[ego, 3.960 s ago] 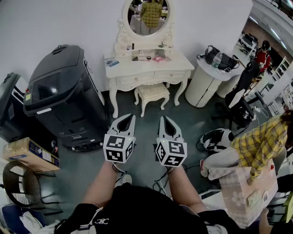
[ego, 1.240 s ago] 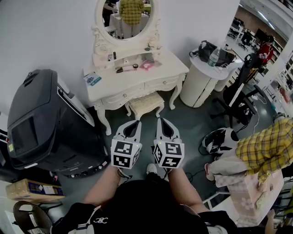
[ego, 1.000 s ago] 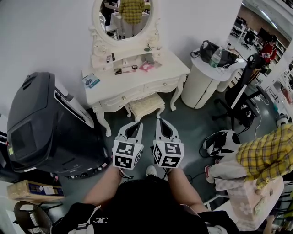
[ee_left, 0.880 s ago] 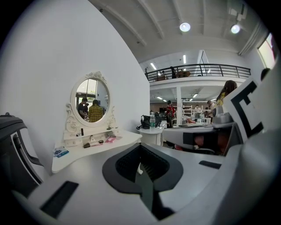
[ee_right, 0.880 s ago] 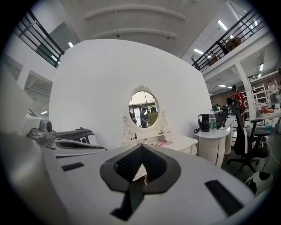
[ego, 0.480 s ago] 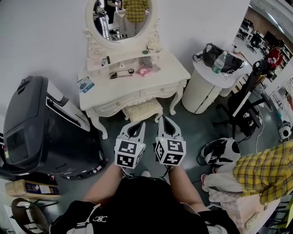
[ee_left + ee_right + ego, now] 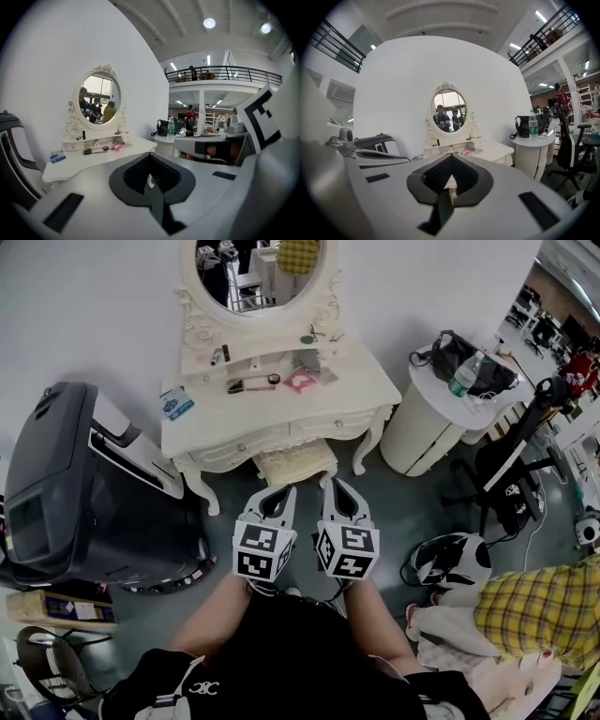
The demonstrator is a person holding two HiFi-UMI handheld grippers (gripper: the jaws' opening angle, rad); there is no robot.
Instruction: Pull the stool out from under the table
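Note:
A small cream stool (image 7: 295,463) with a padded seat stands tucked under the front of a white dressing table (image 7: 281,409) with an oval mirror (image 7: 258,268). My left gripper (image 7: 287,490) and right gripper (image 7: 334,484) are held side by side just short of the stool's front edge, both shut and empty. In the left gripper view the shut jaws (image 7: 149,157) point at the tabletop (image 7: 93,161). Over the shut jaws of the right gripper (image 7: 451,157) its own view shows the mirror (image 7: 449,111).
A big black machine (image 7: 84,493) stands left of the table. A round white side table (image 7: 427,423) with a bag and a bottle is on the right, with an office chair (image 7: 516,479) beyond it. A black-and-white object (image 7: 455,563) lies on the floor at right.
I have come closer to the dressing table; the grippers' tips now lie near the stool's front edge. Both grippers have stayed shut.

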